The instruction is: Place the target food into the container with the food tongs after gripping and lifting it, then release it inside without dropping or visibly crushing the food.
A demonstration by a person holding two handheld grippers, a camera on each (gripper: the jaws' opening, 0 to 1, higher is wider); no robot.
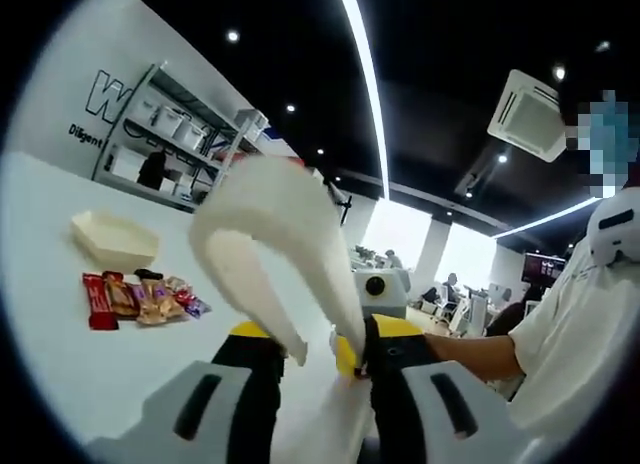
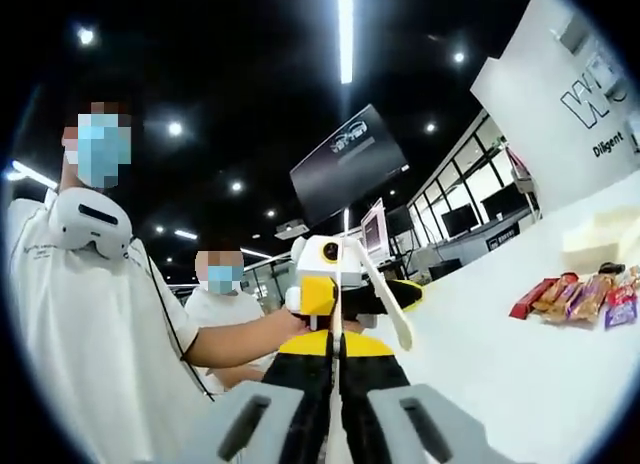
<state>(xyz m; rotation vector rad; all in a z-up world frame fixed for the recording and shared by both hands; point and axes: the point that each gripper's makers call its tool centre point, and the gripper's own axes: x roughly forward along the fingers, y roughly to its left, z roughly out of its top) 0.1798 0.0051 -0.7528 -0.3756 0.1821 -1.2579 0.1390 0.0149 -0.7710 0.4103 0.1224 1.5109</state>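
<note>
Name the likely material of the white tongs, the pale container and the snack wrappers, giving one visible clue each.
Tongs: probably matte plastic; smooth, uniformly white arms.
Container: seemingly moulded pulp or plastic; cream, dull, thin-walled.
Snack wrappers: likely plastic film; glossy, colourful, crinkled.

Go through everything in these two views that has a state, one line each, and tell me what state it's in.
Food tongs: held in the left gripper, lifted off the table, arms spread, nothing between them.
Container: on the white table, open, looks empty.
Wrapped snacks: lying in a row on the table beside the container, untouched.
Right gripper: jaws together, holding nothing.
</note>
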